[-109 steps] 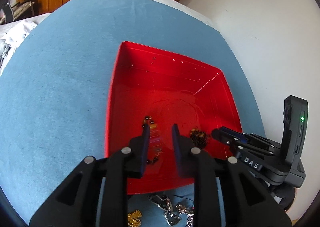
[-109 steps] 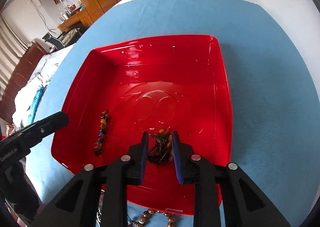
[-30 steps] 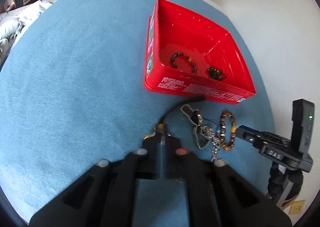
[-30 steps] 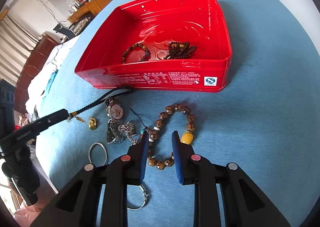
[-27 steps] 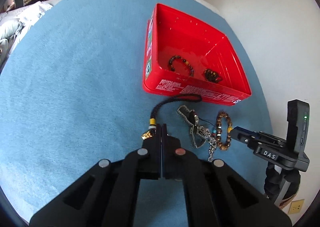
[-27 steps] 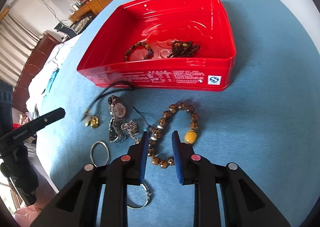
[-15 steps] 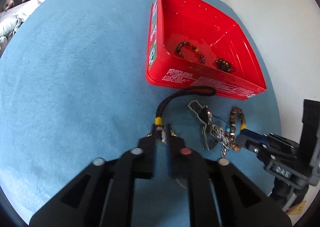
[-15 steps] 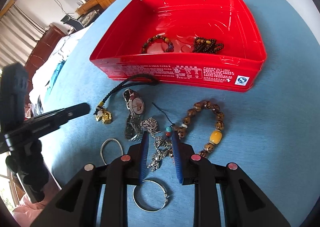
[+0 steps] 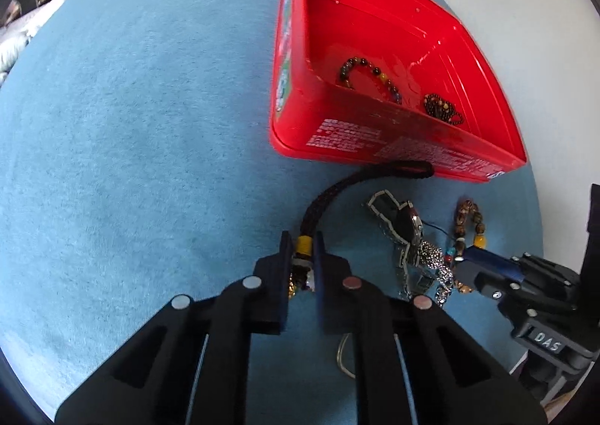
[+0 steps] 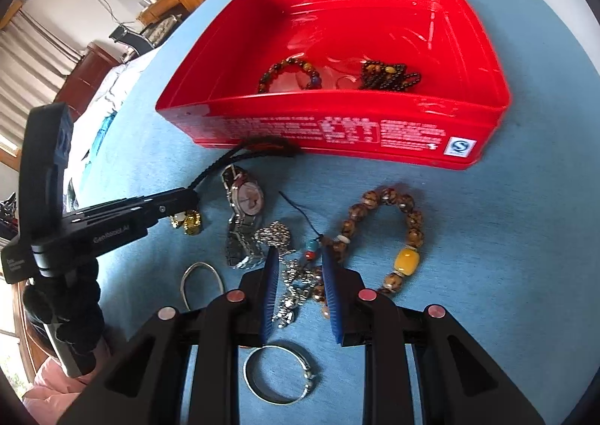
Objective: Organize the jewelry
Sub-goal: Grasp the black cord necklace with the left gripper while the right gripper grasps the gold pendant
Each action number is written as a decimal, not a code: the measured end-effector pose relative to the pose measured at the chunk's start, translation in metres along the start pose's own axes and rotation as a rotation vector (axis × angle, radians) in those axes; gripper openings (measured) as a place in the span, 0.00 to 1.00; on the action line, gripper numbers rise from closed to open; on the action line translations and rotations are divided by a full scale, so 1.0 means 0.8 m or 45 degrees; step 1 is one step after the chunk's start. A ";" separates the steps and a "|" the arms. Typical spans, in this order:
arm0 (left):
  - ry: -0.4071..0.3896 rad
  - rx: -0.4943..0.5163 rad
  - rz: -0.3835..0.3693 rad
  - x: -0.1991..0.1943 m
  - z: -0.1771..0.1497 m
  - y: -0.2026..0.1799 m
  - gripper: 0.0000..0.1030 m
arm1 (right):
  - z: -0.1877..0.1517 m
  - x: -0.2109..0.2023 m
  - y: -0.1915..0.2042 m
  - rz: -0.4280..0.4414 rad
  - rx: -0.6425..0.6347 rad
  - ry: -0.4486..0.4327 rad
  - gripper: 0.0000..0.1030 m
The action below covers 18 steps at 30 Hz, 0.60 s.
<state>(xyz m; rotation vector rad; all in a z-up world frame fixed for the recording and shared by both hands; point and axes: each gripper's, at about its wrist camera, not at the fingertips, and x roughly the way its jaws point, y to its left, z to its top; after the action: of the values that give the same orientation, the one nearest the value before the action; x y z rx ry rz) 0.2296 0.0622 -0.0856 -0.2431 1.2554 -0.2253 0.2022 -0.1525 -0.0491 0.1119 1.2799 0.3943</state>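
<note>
A red tray (image 9: 393,147) (image 10: 337,132) on the blue cloth holds a bead bracelet (image 10: 288,74) and a dark bead cluster (image 10: 386,76). My left gripper (image 9: 300,241) has its jaws narrowly apart around the yellow bead and gold charm end of a black cord necklace (image 9: 337,188). My right gripper (image 10: 298,256) is open, its fingers on either side of a silver chain (image 10: 290,286). A wristwatch (image 10: 245,200), a brown bead bracelet with a yellow bead (image 10: 407,237) and two silver bangles (image 10: 279,374) lie in front of the tray.
The blue cloth (image 9: 131,125) stretches wide to the left of the tray. A white wall rises on the right. Wooden cabinets and a bed show at the far left in the right wrist view.
My left gripper was shut a second ago and has opened a little around the cord's charm end. My right gripper moved left from the brown bracelet to over the silver chain.
</note>
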 end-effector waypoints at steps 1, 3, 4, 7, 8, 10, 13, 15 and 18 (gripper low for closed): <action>-0.023 -0.005 -0.002 -0.007 -0.002 0.002 0.09 | 0.001 0.001 0.003 0.001 -0.006 0.003 0.23; -0.063 -0.016 -0.011 -0.023 -0.006 0.012 0.09 | 0.004 0.005 0.011 0.007 -0.022 0.012 0.23; -0.083 -0.022 -0.015 -0.031 -0.008 0.016 0.09 | 0.006 0.008 0.017 0.010 -0.036 0.017 0.23; -0.122 -0.051 -0.024 -0.051 -0.016 0.031 0.09 | 0.011 0.016 0.038 0.019 -0.087 0.029 0.25; -0.130 -0.059 -0.026 -0.057 -0.019 0.039 0.09 | 0.013 0.018 0.045 0.028 -0.107 0.032 0.25; -0.140 -0.075 -0.023 -0.065 -0.023 0.049 0.09 | 0.019 0.027 0.062 0.040 -0.142 0.051 0.25; -0.129 -0.089 -0.027 -0.065 -0.024 0.059 0.09 | 0.025 0.036 0.079 0.049 -0.179 0.068 0.25; -0.119 -0.093 -0.033 -0.067 -0.028 0.070 0.09 | 0.028 0.039 0.087 0.067 -0.190 0.082 0.25; -0.121 -0.098 -0.040 -0.072 -0.028 0.077 0.09 | 0.031 0.031 0.091 0.062 -0.191 0.040 0.25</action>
<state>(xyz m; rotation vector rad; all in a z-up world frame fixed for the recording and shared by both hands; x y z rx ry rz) 0.1936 0.1369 -0.0587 -0.3367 1.1681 -0.1905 0.2152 -0.0729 -0.0426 0.0100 1.2757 0.5341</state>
